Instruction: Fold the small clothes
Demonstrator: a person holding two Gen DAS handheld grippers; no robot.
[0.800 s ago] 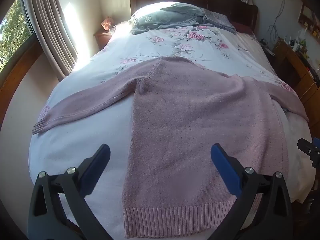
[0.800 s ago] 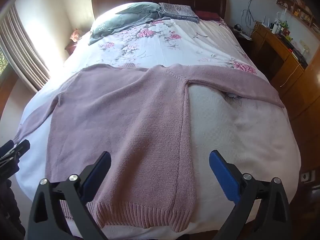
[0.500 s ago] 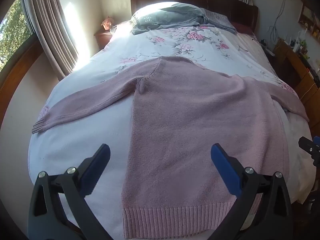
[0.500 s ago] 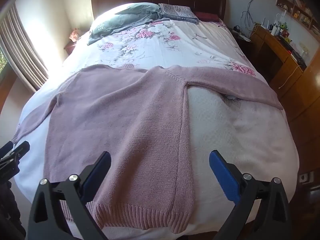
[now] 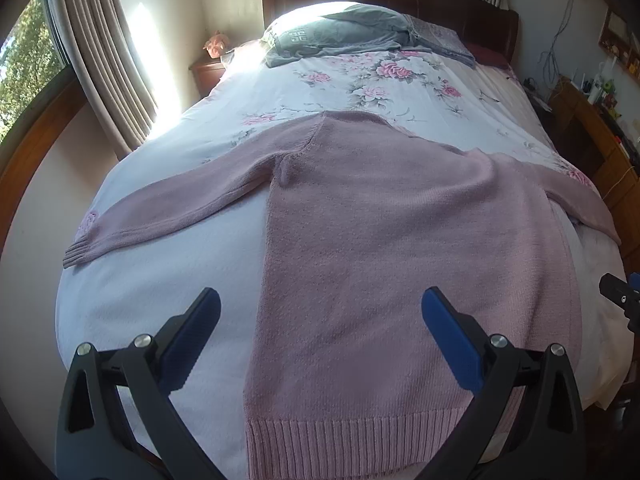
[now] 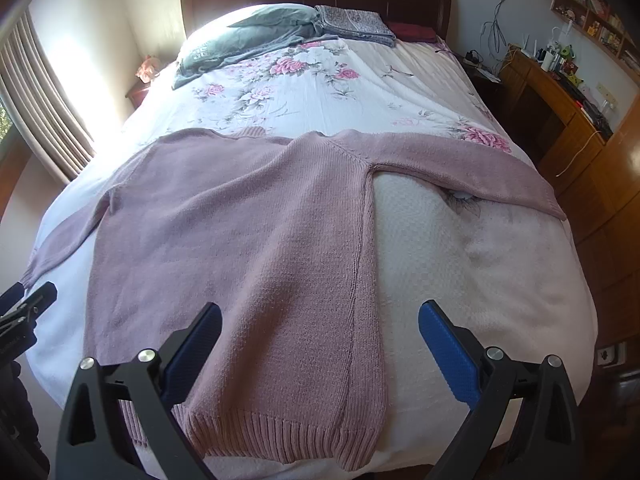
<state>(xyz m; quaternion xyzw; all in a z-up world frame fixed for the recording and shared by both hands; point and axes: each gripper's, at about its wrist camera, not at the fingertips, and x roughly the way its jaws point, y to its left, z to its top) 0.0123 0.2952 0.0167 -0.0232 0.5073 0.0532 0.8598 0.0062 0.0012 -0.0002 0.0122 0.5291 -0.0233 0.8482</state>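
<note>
Your pink sweater [image 5: 392, 264] lies flat, sleeves out, across the foot of the bed [image 5: 360, 88], its ribbed hem at 6 o'clock in both views. Your left tongs [image 5: 320, 332] hang spread wide above the hem, pinching nothing; your right tongs [image 6: 320, 344] are likewise spread and empty.

The left view alone shows the sleeve cuff [image 5: 78, 254] at 9 o'clock and a window [image 5: 24, 68] with trees at 10 o'clock; your right tool's tip pokes in at 3 o'clock. The right view alone shows the other sleeve [image 6: 472, 172] reaching to 3 o'clock over a textured white blanket [image 6: 480, 272], a wooden desk [image 6: 560, 92] crowded with small items at 2 o'clock, and a wall socket at 4 o'clock.

A grey garment [image 6: 240, 44] near the headboard at 12 o'clock carries a pale square emblem; no lettering on it is legible.

Against the frames from under a second ago, the sweater sits unmoved and both tongs keep the same spread, with only a slight drift of the cameras.
</note>
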